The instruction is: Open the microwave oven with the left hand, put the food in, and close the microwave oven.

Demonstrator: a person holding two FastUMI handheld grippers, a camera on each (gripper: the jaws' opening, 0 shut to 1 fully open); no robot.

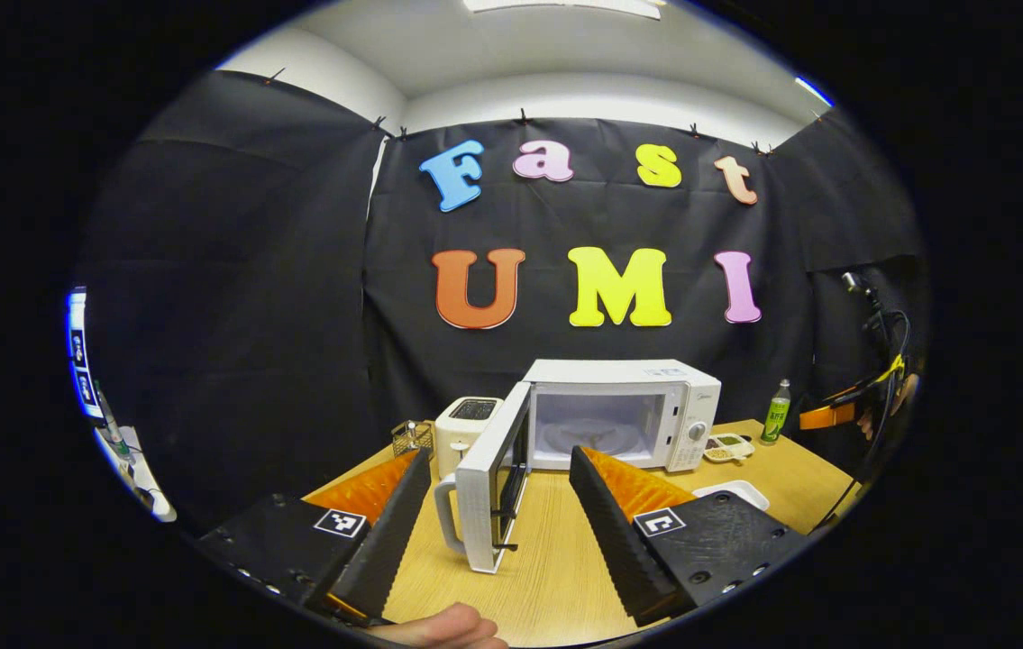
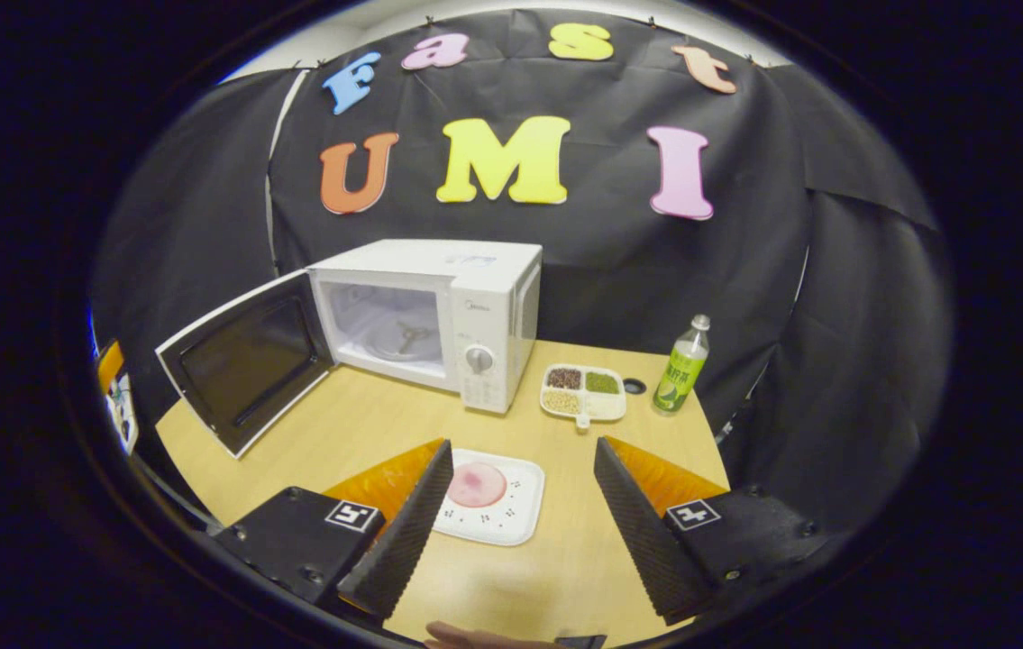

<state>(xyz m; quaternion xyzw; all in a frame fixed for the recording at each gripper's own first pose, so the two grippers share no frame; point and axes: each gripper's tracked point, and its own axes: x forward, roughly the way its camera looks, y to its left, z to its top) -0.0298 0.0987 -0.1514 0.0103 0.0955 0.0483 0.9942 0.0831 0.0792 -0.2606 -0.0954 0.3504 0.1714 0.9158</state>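
in the right gripper view, the right gripper point(image 2: 511, 514) hovers with jaws wide apart and empty, just above the white plate of pink food point(image 2: 490, 496) at lower centre. the microwave point(image 2: 425, 311), door swung open, sits upper left of it.

in the left gripper view, the left gripper point(image 1: 497, 518) is also spread and empty.

Booth evenly lit from above; ceiling light panel point(image 1: 565, 5) at top of left gripper view, blown out white. Black cloth wall soaks up light, stays dark, folds barely visible. Tabletop point(image 2: 358, 424) bright, warm, soft shadows only. Microwave point(image 2: 439, 306) white body close to overexposed, cavity interior pale and low in contrast. Strong fisheye bending at edges in both views; straight lines curve. Centre sharp, rims softer, slight blue fringe at left edge.
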